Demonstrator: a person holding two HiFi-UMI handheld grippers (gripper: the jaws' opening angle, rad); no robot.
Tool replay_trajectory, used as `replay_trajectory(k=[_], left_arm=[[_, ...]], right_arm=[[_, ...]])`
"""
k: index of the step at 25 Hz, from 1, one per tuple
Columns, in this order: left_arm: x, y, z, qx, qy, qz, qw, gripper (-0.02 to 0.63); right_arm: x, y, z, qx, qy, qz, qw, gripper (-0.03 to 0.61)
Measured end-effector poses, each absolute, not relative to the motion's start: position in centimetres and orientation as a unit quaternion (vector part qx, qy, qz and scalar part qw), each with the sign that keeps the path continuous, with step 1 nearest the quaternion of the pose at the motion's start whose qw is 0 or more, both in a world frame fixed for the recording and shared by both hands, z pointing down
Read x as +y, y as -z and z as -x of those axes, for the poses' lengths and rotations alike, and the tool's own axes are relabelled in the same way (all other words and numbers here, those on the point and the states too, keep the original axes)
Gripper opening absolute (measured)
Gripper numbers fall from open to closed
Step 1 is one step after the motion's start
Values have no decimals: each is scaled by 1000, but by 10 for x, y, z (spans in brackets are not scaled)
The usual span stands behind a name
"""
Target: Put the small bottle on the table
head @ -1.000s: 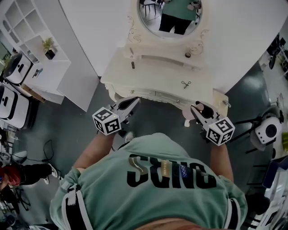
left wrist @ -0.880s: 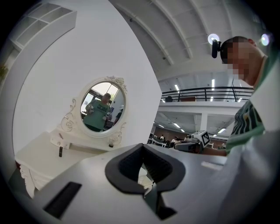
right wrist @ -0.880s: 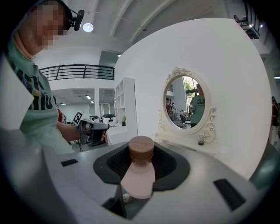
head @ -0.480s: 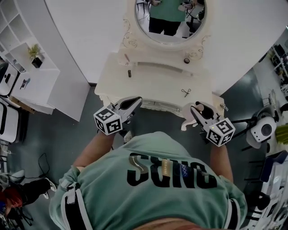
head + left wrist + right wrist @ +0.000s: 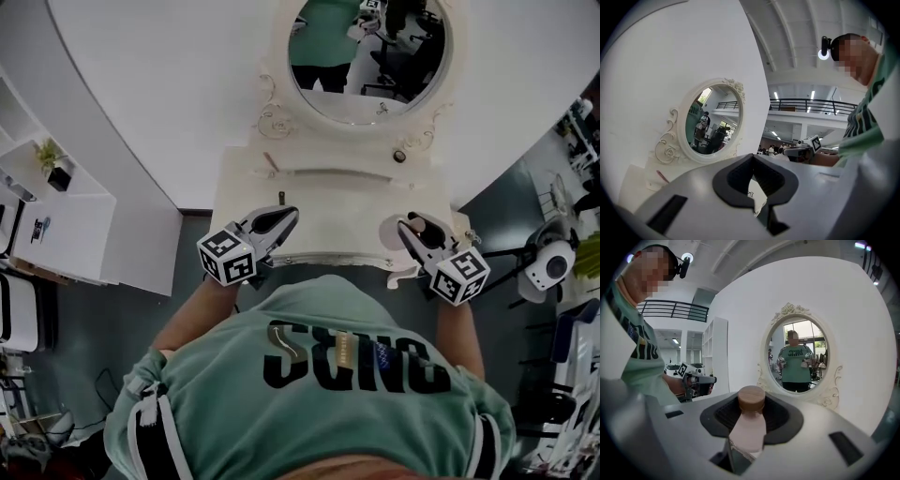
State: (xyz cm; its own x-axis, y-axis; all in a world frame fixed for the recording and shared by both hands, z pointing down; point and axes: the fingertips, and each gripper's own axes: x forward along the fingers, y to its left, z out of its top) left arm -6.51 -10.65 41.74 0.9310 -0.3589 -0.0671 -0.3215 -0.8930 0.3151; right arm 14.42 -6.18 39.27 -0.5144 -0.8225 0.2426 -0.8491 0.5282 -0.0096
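Small bottle [image 5: 749,430] pinched in right gripper [image 5: 415,227] over table [image 5: 328,199]; left gripper [image 5: 283,219] closed, empty

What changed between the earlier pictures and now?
The left tool and right tool moved forward over the dressing table, past its front edge. Unchanged: right tool shut on the small bottle, left tool shut and empty.

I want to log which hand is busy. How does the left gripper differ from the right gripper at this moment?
The right gripper is shut on the small bottle, whose brown cap shows between its jaws; the left gripper is shut with nothing in it. The left gripper is over the front left part of the table, the right gripper over its front right part. Both point toward the mirror.
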Motion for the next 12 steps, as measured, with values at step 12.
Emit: replay_trajectory(k=[12], left_arm=[[-207, -422, 89, -133, 50, -977, 159, 0]], right_arm=[[-152, -398, -121, -843, -81, -521, 109, 121]])
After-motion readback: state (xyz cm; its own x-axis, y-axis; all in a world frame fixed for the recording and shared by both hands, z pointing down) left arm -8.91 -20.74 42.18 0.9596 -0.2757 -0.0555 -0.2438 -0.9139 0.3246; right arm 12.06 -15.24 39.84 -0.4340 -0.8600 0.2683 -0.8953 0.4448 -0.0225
